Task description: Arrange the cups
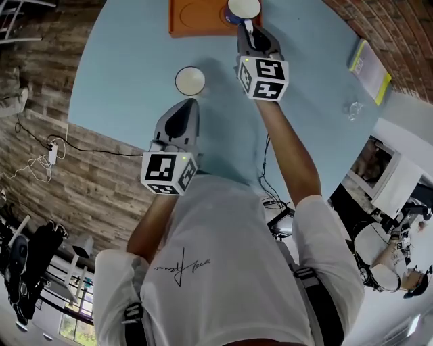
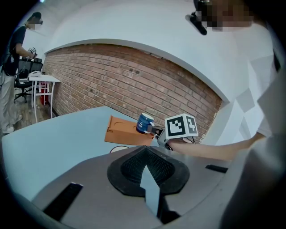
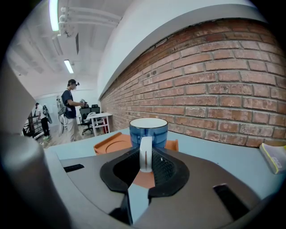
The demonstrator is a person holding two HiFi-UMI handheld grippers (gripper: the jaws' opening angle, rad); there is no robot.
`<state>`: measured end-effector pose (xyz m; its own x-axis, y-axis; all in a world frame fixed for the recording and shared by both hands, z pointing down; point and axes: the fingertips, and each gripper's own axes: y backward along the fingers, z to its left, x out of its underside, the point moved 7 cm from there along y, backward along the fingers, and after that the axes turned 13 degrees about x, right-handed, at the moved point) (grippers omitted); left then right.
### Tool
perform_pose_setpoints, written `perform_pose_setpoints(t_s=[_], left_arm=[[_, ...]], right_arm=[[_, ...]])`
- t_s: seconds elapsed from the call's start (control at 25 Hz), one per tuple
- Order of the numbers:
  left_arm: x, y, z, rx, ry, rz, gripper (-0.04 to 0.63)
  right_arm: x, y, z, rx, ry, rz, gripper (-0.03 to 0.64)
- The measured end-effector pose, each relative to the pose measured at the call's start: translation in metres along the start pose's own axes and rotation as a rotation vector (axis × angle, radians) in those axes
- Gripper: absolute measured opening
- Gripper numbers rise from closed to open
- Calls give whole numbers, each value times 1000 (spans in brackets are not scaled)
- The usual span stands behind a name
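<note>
A blue cup (image 1: pixel 243 9) with a white inside stands over the right end of the orange tray (image 1: pixel 193 19) at the far side of the light blue table (image 1: pixel 128 74). My right gripper (image 1: pixel 249 30) is shut on its white handle (image 3: pixel 145 154); the cup's body (image 3: pixel 149 131) stands upright just beyond the jaws. Whether the cup rests on the tray or hangs just above it, I cannot tell. A second cup (image 1: pixel 190 81) stands alone on the table, just ahead of my left gripper (image 1: pixel 184 111), which is shut and empty. In the left gripper view the blue cup (image 2: pixel 144 123) shows at the tray (image 2: pixel 120 133).
A round recess (image 3: pixel 114 144) marks the tray's free left part. A yellow-edged booklet (image 1: pixel 370 70) and a small clear object (image 1: pixel 352 108) lie at the table's right. A brick wall (image 3: pixel 214 89) runs behind the table. People stand far off at desks (image 3: pixel 71 107).
</note>
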<state>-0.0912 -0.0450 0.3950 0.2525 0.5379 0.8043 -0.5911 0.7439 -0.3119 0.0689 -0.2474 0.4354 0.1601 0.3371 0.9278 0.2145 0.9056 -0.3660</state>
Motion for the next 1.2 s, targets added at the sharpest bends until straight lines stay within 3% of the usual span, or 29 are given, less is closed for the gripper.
perform_pose_setpoints(t_s=[1.2], left_arm=[[0, 6, -3, 9, -1, -13, 6]], right_arm=[[6, 20, 7, 0, 25, -28, 75]])
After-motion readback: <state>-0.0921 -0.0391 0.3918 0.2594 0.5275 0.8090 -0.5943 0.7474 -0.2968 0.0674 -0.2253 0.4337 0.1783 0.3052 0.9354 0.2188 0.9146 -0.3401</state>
